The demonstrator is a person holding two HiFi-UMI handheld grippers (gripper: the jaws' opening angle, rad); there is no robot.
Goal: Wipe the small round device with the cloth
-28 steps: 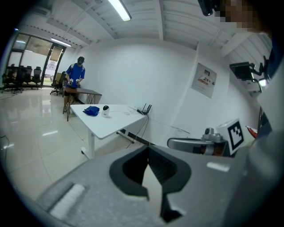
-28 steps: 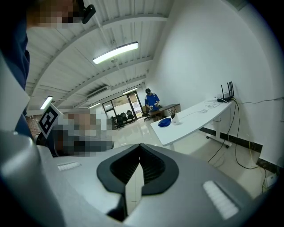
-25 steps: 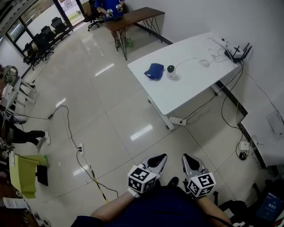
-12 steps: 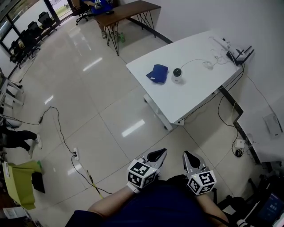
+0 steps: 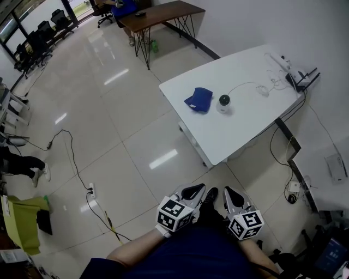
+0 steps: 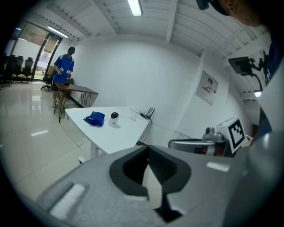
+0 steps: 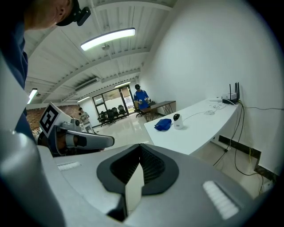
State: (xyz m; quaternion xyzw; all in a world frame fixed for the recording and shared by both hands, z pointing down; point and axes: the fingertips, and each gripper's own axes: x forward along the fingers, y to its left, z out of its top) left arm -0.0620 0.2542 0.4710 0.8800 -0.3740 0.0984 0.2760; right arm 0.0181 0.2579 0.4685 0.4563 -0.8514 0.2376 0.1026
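**Small round device and cloth on the white table; both grippers closed and empty**

The small round device (image 5: 224, 102), white with a dark domed top, stands upright near the middle of the white table (image 5: 245, 128). The blue cloth (image 5: 199, 99) lies crumpled just to its left; whether the two touch cannot be told. A thin white cable (image 5: 246, 84) runs from the device toward the table's far right end, where a dark router (image 5: 303, 80) with upright antennas sits at the edge.

Both grippers are near the person, side by side over the glossy tiled floor (image 5: 125, 136) and well apart from the table. The left gripper (image 5: 193, 192) has its jaws pressed together with nothing between them. The right gripper (image 5: 232, 195) is likewise fully closed and holds nothing. Each points toward the table, with its marker cube nearest the person.

Farther out, a brown wooden table (image 5: 163, 13) on dark metal legs stands at the far side, with a person in blue (image 5: 122, 6) beside it. Black office chairs (image 5: 32, 41) line the far left. A dark cord (image 5: 73, 163) trails across the floor at the left to a power strip (image 5: 91, 190).
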